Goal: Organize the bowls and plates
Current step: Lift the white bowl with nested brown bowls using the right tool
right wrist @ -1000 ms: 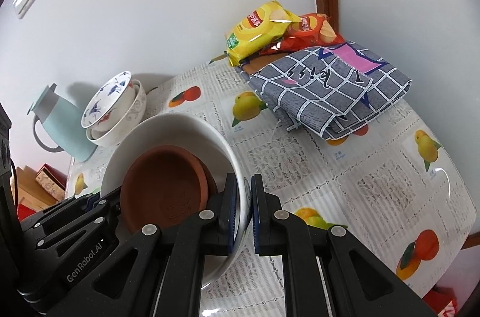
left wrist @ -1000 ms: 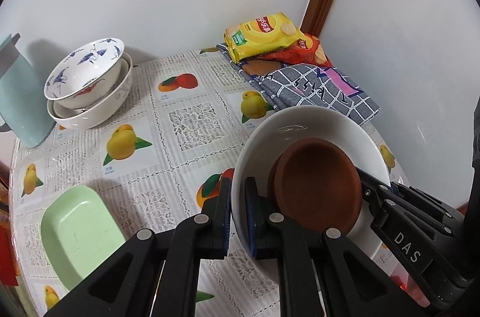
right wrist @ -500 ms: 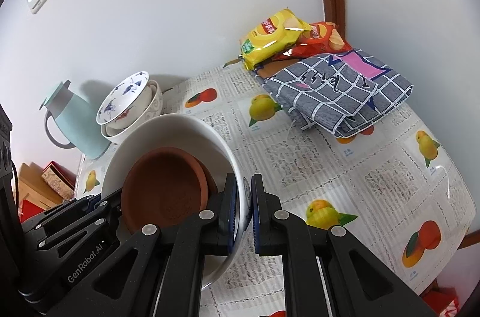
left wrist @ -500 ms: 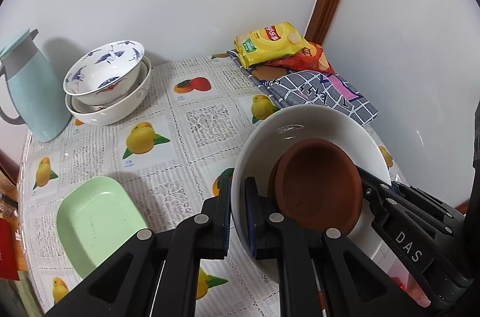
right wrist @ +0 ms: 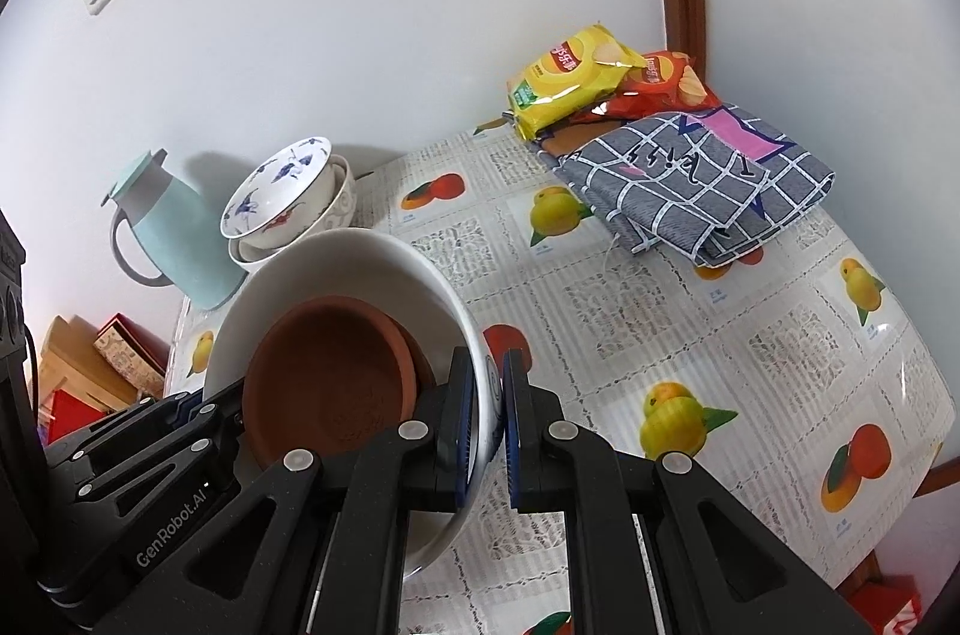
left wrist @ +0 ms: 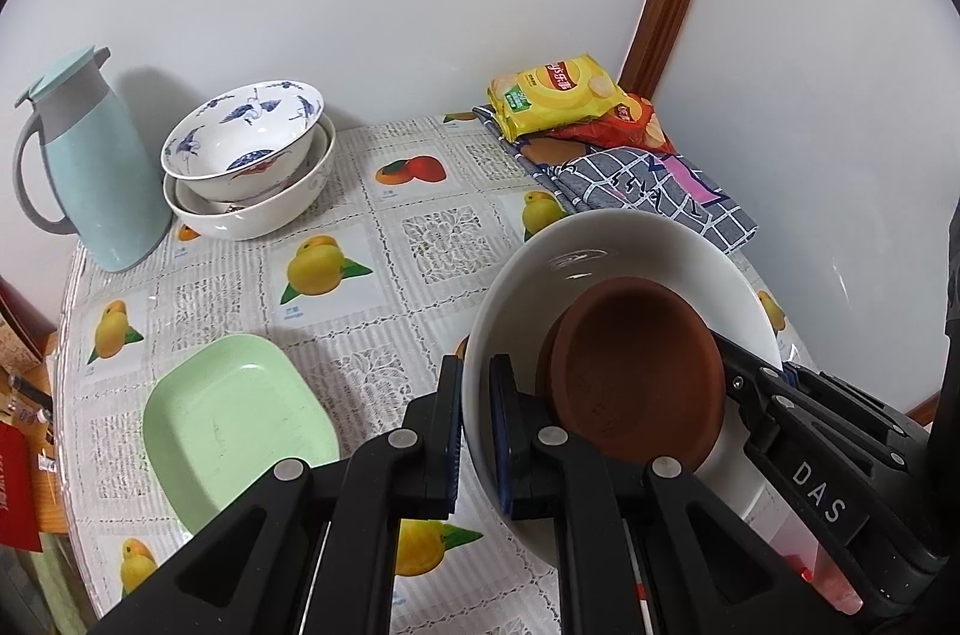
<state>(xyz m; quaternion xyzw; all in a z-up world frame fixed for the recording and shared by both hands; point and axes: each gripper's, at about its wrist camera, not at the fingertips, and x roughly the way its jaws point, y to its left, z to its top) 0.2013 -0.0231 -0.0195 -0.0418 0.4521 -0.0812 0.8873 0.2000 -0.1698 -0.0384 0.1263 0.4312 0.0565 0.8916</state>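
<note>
White bowl [left wrist: 630,245] w/ brown dish [left wrist: 636,371] inside: my left gripper [left wrist: 477,413] and right gripper [right wrist: 489,413] each pinch its rim, opposite sides. Vs 1 s ago it's higher off the table [left wrist: 420,239], drawn back. Carry underway; likely dest. the 2 stacked bowls [left wrist: 246,167].

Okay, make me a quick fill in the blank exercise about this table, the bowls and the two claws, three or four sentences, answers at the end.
1. Both the left claw and the right claw are shut on the rim of the big ____ bowl.
2. Inside that bowl lies a ____ dish.
3. The blue-patterned bowl is nested in another bowl beside the pale blue ____.
4. The green tray rests on the ____.

Answers: white; brown; jug; table
</note>
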